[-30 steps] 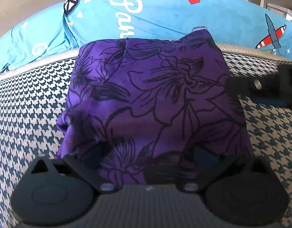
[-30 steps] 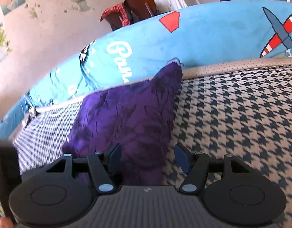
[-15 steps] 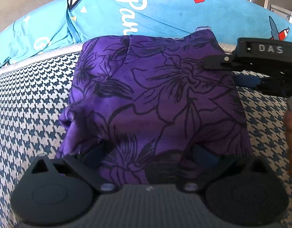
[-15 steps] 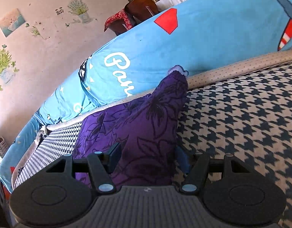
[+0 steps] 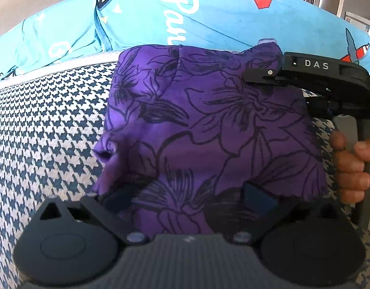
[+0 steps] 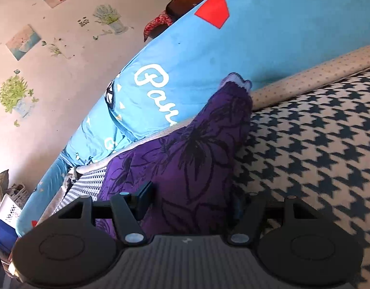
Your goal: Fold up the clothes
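**A:** Where's the cloth (image 5: 209,125)?

**B:** Centre of the left view, spread over the houndstooth cover (image 5: 45,130). It's purple with black flowers, already doubled into a rough block, its far edge up against the blue quilt (image 5: 209,19) along the top of the frame.

**A:** And the left gripper (image 5: 185,197)?

**B:** At the bottom centre, fingers spread wide with the near hem lying between them. The blue pads show on either side of the fabric and nothing is pinched, so I'd call it apart, straddling the hem and ready to take it.

**A:** The right one?

**B:** In its own view the right gripper (image 6: 192,202) sits at the bottom centre, with the cloth's side edge bunched up between the fingers. The fingers stand close against the fabric on both sides (though the right pad is mostly buried in it), so I judge it clamped on the cloth. In the left view it comes in from the right edge, reaching over the far right corner.

**A:** Why hold it that way?

**B:** My guess is one tool fixes the side while the other takes the near hem, so the next fold goes over without the layers sliding.

**A:** Counts?

**B:** One cloth, two grippers, one hand (image 5: 351,166) visible at the right edge of the left view. On the wall in the upper left of the right view I count about four pictures (image 6: 22,42) and three plant stickers.
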The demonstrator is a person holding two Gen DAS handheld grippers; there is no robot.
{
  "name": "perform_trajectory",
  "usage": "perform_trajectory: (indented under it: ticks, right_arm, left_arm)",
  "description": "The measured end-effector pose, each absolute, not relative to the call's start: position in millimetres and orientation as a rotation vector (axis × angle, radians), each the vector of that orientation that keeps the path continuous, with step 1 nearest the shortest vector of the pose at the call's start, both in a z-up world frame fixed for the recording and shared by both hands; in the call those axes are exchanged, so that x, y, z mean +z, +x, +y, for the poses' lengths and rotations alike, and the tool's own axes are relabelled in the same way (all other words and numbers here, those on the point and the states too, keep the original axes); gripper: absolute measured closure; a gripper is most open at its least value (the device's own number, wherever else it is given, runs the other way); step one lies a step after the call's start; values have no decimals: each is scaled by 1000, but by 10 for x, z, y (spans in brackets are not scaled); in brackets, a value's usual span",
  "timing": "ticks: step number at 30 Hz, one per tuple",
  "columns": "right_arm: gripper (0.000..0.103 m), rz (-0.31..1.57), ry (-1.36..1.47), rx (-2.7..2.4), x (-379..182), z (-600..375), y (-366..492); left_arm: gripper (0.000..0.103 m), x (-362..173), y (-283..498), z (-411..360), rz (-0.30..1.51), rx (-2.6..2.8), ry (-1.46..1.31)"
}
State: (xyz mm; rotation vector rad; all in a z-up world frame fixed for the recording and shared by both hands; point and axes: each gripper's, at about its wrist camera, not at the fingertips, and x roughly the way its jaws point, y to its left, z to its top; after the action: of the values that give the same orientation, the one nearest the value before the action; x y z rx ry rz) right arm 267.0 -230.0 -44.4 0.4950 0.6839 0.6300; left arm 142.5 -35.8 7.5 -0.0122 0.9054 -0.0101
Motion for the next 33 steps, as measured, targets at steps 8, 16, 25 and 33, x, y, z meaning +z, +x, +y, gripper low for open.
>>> perform_trajectory:
  ticks: [8, 16, 25, 33]
  right_arm:
    - [52, 683, 511, 672, -487, -2245, 2769]
    - [66, 686, 493, 653, -494, -2149, 2783]
    - [79, 620, 338, 541, -246, -1971, 2582]
    - [80, 535, 248, 492, 36, -1947, 2317]
  left_arm:
    - [0, 87, 1428, -335, 907, 11, -39]
    - [0, 71, 1470, -335, 907, 34, -36]
    - [0, 69, 1501, -465, 907, 46, 34]
    - [0, 89, 1504, -602, 877, 42, 75]
